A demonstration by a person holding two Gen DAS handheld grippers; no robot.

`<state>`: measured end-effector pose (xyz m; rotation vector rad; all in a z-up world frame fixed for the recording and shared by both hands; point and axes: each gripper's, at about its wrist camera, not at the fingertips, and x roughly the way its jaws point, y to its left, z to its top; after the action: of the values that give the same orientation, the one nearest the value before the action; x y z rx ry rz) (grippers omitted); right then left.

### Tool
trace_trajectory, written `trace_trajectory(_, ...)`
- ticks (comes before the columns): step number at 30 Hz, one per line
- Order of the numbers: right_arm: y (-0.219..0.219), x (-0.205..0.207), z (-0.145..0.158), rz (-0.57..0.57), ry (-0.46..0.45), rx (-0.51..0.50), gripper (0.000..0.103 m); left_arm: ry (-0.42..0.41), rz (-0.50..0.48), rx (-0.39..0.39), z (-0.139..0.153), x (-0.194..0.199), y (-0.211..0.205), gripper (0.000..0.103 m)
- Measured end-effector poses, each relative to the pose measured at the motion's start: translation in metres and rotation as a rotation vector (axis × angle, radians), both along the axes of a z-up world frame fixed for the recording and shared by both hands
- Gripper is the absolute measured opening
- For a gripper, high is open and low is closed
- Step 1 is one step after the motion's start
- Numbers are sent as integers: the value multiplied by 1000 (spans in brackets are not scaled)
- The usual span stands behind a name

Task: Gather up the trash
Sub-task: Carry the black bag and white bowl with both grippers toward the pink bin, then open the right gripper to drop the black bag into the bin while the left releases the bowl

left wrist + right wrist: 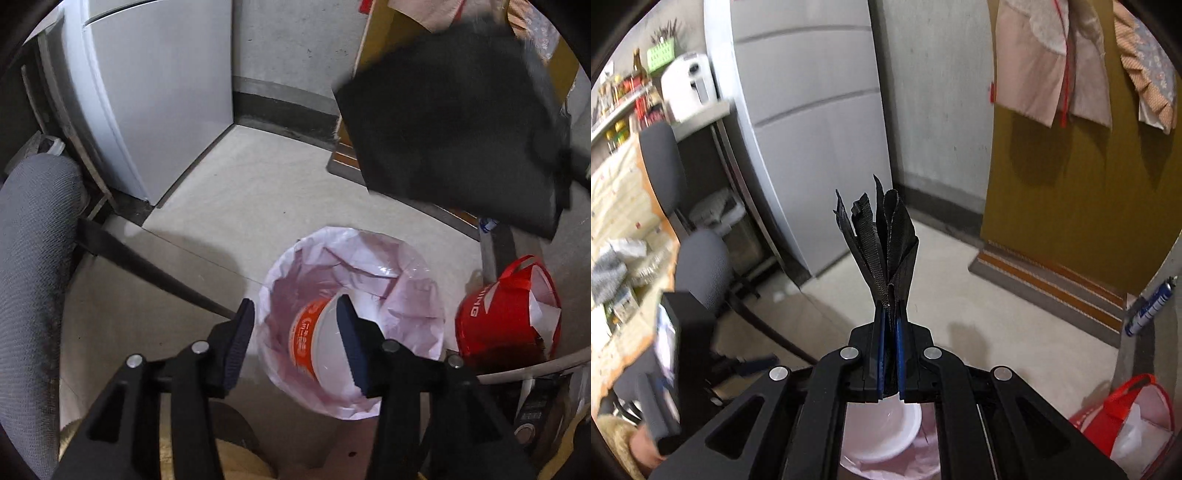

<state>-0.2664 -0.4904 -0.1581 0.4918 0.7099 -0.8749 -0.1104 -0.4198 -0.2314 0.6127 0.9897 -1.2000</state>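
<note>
The left tool (pixel 295 325) hangs over the trash bin (pixel 351 321), its blue-padded fingers (pixel 242 332) parted about halfway with nothing pressed between them. Straight below the gap lies a white paper bowl (pixel 321 343) with an orange printed band round its outside, tipped on its side inside the bin. The bin is round and lined with a thin, crinkled, pale pink bag whose edge folds out over the rim.

The right tool (pixel 890 321) is pinched tight on a piece of black fabric (pixel 882 243). From the right wrist view the cloth fans upward out of the pads in several folded, woven-looking strips with ragged tips. From the left wrist view the same cloth shows as a broad, blurred dark sheet high on the right, above the floor and off to the side of the bin. Below the right tool the white bowl and the pink liner show again.

Just beside the bin stands a red bag (pixel 509 314) with white lettering and looped handles, white paper poking from its mouth. A grey office chair (pixel 698 258) stands to the left, a pale refrigerator (pixel 155 92) against the wall behind, on a light concrete floor (pixel 258 192).
</note>
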Motion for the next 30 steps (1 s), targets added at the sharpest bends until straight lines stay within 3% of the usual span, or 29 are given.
trace_trajectory(6,7,13,-50,2,103,142,6,-75,111,-62,29,40,36,45)
trace_trajectory(11,17,23,-73,-20,217,124,6,-112,240,-153,63,68,75,45)
trace_trajectory(13,21,30,-80,-21,262,97,11,-115,274,-183,73,74,87,45)
trace_trajectory(15,28,41,-92,19,321,110,26,-122,298,-202,78,76,97,45)
trace_trajectory(16,32,45,-94,49,298,133,38,-125,306,-206,82,78,100,45)
trace_trajectory(17,35,46,-94,62,279,145,41,-124,315,-208,84,80,105,45)
trace_trajectory(20,39,48,-85,82,241,150,43,-119,329,-211,82,81,110,45)
trace_trajectory(25,19,20,-76,-24,173,100,43,-141,330,-229,88,75,119,45)
trace_trajectory(30,-4,-35,-119,-198,125,89,43,-141,318,-230,83,72,117,45)
